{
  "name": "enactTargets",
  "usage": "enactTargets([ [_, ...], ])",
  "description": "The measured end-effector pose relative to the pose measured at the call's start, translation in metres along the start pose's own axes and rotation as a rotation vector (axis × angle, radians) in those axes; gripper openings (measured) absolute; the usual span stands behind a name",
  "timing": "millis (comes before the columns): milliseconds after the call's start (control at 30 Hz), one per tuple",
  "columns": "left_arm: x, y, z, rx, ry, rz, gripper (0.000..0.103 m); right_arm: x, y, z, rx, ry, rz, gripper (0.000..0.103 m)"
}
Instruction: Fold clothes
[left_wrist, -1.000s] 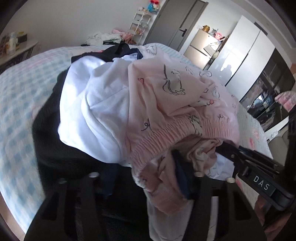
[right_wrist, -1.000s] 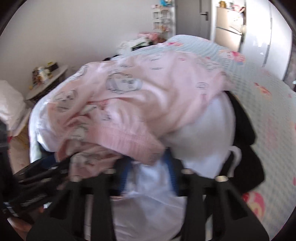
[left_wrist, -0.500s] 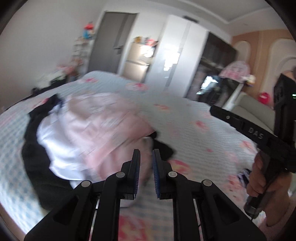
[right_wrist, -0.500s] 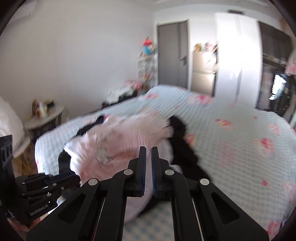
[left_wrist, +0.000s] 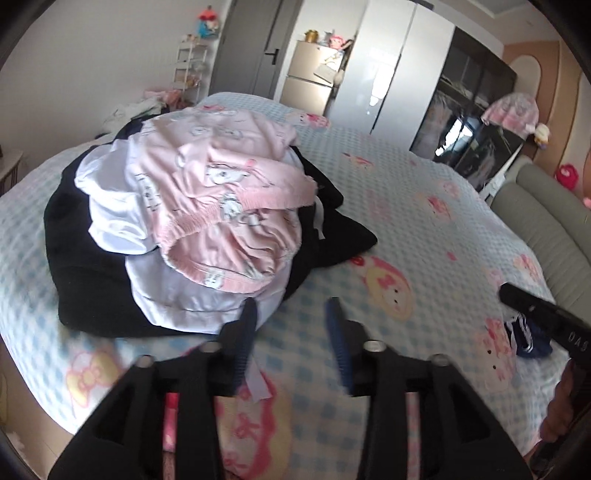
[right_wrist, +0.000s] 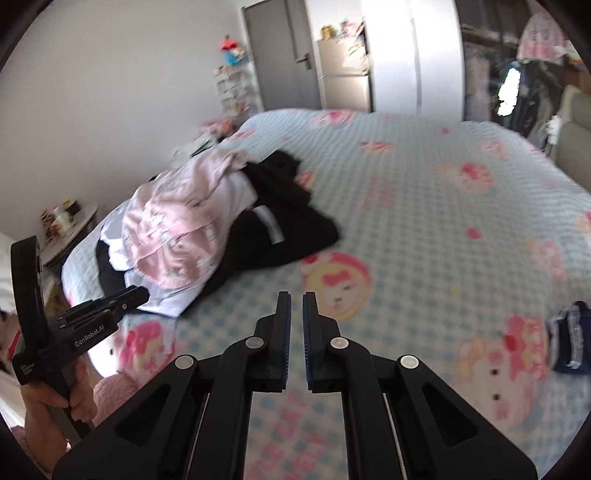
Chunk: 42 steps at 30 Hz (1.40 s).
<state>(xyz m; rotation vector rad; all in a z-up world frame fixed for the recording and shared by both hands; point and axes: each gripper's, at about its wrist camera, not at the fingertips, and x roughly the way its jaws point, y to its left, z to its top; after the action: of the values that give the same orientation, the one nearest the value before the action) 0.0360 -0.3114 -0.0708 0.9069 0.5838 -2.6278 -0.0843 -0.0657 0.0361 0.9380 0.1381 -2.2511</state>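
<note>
A heap of clothes lies on the bed. A pink printed garment (left_wrist: 221, 206) sits on top of a white garment (left_wrist: 184, 295) and a black one (left_wrist: 92, 288). My left gripper (left_wrist: 291, 317) hovers just in front of the heap's near edge, its jaws opening, with nothing between them. In the right wrist view the same heap (right_wrist: 177, 221) lies off to the left. My right gripper (right_wrist: 296, 299) hangs over the bare sheet, jaws a narrow slit apart and starting to open, holding nothing.
The bed (right_wrist: 424, 206) has a blue checked sheet with pink cartoon prints. A small dark blue garment (left_wrist: 528, 336) (right_wrist: 570, 339) lies alone at the right. A side table (right_wrist: 70, 229) stands by the left wall; wardrobes and a fridge (left_wrist: 306, 85) stand behind the bed.
Both grippers let go of the pink garment and drew back from the heap. The left one closed, then opened wide again; the right one closed and stays almost together.
</note>
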Motion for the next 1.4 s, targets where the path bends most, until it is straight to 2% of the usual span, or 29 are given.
enactTargets([
  [133, 0.009, 0.037, 0.014, -0.058, -0.038, 0.060, 0.053, 0.039, 0.044, 0.005, -0.059, 0.043, 0.081, 0.023],
  [167, 0.018, 0.048, 0.017, -0.083, -0.026, 0.069, 0.056, 0.050, 0.054, 0.007, -0.073, 0.059, 0.100, 0.025],
  [267, 0.047, 0.082, 0.024, -0.164, 0.017, 0.087, 0.056, 0.087, 0.074, 0.009, -0.086, 0.103, 0.138, 0.029],
  [300, 0.056, 0.091, 0.026, -0.183, 0.028, 0.079, 0.056, 0.100, 0.080, 0.011, -0.093, 0.119, 0.139, 0.037],
  [367, 0.075, 0.107, 0.030, -0.229, 0.052, 0.047, 0.056, 0.126, 0.090, 0.018, -0.104, 0.143, 0.137, 0.045],
  [433, 0.089, 0.117, 0.032, -0.269, 0.069, 0.005, 0.056, 0.153, 0.096, 0.027, -0.100, 0.175, 0.143, 0.066],
  [500, 0.102, 0.123, 0.034, -0.297, 0.077, -0.042, 0.054, 0.182, 0.102, 0.035, -0.094, 0.212, 0.151, 0.072],
  [533, 0.107, 0.123, 0.035, -0.300, 0.082, -0.067, 0.051, 0.196, 0.105, 0.040, -0.091, 0.230, 0.154, 0.072],
  [567, 0.110, 0.122, 0.037, -0.299, 0.085, -0.084, 0.037, 0.211, 0.108, 0.040, -0.085, 0.266, 0.174, 0.072],
  [600, 0.111, 0.121, 0.038, -0.292, 0.078, -0.086, 0.033, 0.226, 0.110, 0.039, -0.069, 0.308, 0.209, 0.067],
  [633, 0.112, 0.120, 0.040, -0.286, 0.072, -0.087, 0.030, 0.241, 0.110, 0.036, -0.042, 0.349, 0.246, 0.050],
  [667, 0.111, 0.119, 0.042, -0.275, 0.059, -0.089, 0.015, 0.248, 0.111, 0.034, -0.027, 0.369, 0.263, 0.040],
  [700, 0.109, 0.117, 0.043, -0.268, 0.052, -0.085, 0.010, 0.251, 0.111, 0.032, -0.023, 0.368, 0.269, 0.025],
  [733, 0.106, 0.115, 0.044, -0.257, 0.044, -0.081, 0.008, 0.247, 0.112, 0.032, -0.027, 0.339, 0.262, 0.013],
  [767, 0.101, 0.109, 0.045, -0.234, 0.037, -0.085, 0.008, 0.241, 0.112, 0.033, -0.034, 0.300, 0.251, 0.008],
  [900, 0.073, 0.075, 0.049, -0.128, 0.000, -0.125, 0.006, 0.196, 0.101, 0.040, -0.042, 0.151, 0.190, 0.005],
  [1000, 0.054, 0.039, 0.049, -0.060, -0.008, -0.189, 0.006, 0.157, 0.088, 0.044, -0.062, 0.066, 0.137, 0.005],
  [1133, 0.033, -0.013, 0.046, 0.016, 0.000, -0.288, 0.006, 0.104, 0.060, 0.034, -0.066, 0.009, 0.093, 0.005],
  [1233, 0.024, -0.062, 0.031, 0.076, 0.042, -0.387, 0.006, 0.063, 0.027, 0.015, -0.043, -0.006, 0.058, 0.004],
  [1300, 0.023, -0.102, 0.010, 0.112, 0.097, -0.469, 0.006, 0.039, 0.002, -0.002, -0.013, -0.005, 0.027, 0.004],
  [1400, 0.019, -0.163, -0.026, 0.192, 0.175, -0.549, 0.006, -0.001, -0.042, -0.032, 0.047, -0.001, -0.035, 0.004],
])
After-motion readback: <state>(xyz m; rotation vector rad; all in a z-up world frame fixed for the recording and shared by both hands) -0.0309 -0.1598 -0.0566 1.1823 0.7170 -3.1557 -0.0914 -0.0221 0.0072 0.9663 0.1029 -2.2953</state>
